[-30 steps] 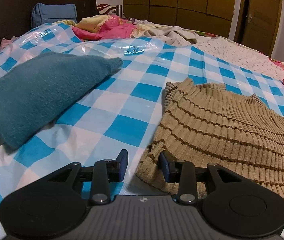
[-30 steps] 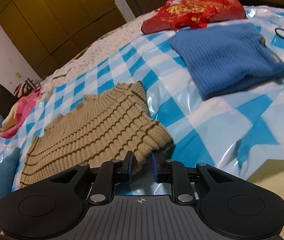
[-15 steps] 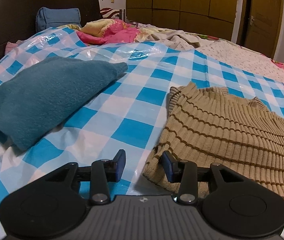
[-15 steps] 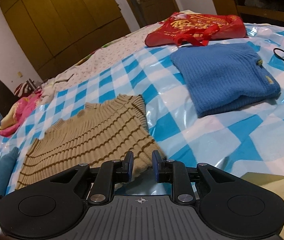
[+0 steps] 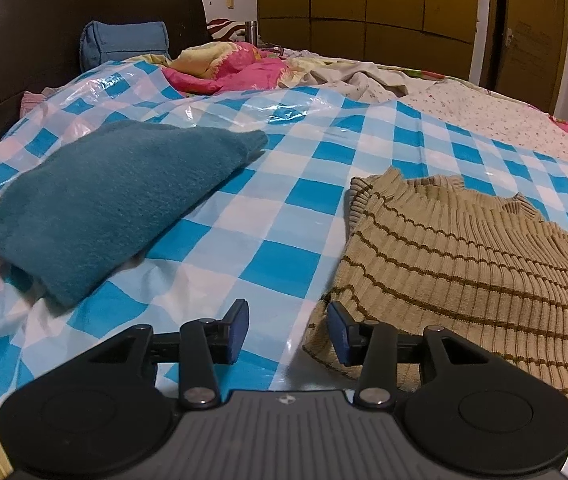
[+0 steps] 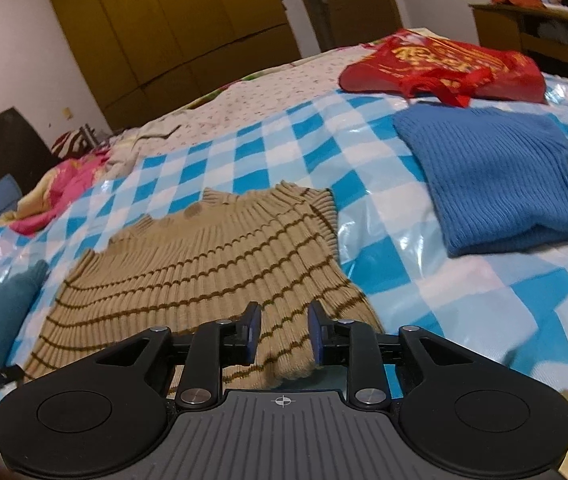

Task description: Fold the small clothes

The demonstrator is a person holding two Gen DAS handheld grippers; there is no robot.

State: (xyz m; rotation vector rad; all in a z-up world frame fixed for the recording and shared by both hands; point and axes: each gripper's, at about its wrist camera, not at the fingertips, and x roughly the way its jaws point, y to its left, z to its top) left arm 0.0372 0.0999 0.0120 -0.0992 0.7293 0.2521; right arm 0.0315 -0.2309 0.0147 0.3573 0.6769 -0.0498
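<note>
Item: striped sweater (image 5: pixel 463 256), beige rib knit, lying flat on the checked sheet (image 5: pixel 284 208) in the middle of the bed, hem toward both cameras.

Left gripper (image 5: pixel 287 330): fingers spread wide, holding nothing; the right-hand pad sits at the sweater's near left corner, touching or just above it, which cannot be told.

Right gripper (image 6: pixel 282 334): fingers parted, the near right hem corner lying between them, not yet pinched.

Step in hand, judged: seizing the two hem corners for the first fold. Best done by closing both grippers on the full thickness of the hem, lifting level and carrying evenly toward the collar, so the stripes stay aligned.

Also present: teal garment (image 5: pixel 112 196) at left, blue sweater (image 6: pixel 499 176) at right, both folded.

Containers: red bag (image 6: pixel 443 66) beyond the blue sweater; contents hidden.
</note>
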